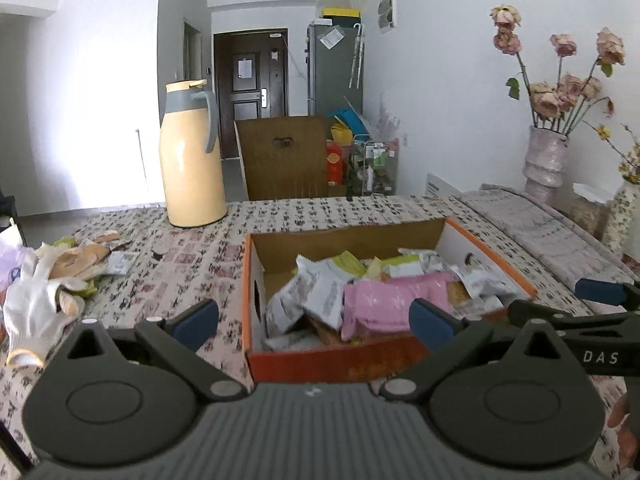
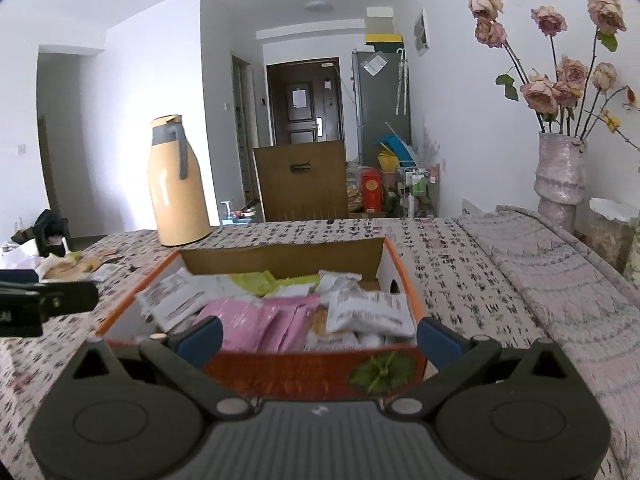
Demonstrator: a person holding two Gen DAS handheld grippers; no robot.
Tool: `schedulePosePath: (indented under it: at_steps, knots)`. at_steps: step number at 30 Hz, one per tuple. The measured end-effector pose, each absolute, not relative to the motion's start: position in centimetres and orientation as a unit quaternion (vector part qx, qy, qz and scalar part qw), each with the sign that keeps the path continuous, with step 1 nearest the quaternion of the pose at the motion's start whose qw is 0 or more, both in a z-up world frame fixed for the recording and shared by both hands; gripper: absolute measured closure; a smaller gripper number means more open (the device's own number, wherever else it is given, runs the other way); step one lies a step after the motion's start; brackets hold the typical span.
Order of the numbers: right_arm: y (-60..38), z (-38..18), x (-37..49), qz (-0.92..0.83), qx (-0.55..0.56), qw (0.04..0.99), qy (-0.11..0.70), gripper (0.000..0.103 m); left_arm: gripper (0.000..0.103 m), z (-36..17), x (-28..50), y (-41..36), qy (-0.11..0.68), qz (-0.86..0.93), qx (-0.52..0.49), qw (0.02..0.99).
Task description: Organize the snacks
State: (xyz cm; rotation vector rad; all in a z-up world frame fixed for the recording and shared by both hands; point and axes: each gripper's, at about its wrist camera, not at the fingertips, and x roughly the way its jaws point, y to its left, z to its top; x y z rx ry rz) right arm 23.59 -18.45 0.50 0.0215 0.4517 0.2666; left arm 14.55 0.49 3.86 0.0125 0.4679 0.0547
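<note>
On the table (image 1: 192,248), near centre, I see the orange box (image 2: 304,368) holding the snacks (image 2: 256,324). Far left stands the yellow jug (image 1: 192,164), with loose wrappers (image 1: 80,260) nearer left. My left gripper (image 1: 316,320) and right gripper (image 2: 320,334) are both released, holding nothing.

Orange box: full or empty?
Partly full. The orange box is open-topped and holds a loose heap of packets, pink packet and white packets among them, piled below the rim, with the cardboard back wall bare above.
</note>
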Motion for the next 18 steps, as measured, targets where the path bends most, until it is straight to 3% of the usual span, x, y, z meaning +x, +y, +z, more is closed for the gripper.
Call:
schedulePosePath:
  at_steps: [18]
  knots:
    - [-19.9, -2.7, 16.4, 0.137, 0.016, 0.954, 0.267, 0.0, 0.0, -0.4, 8.3, 0.2, 0.275, -0.002, 0.008, 0.961]
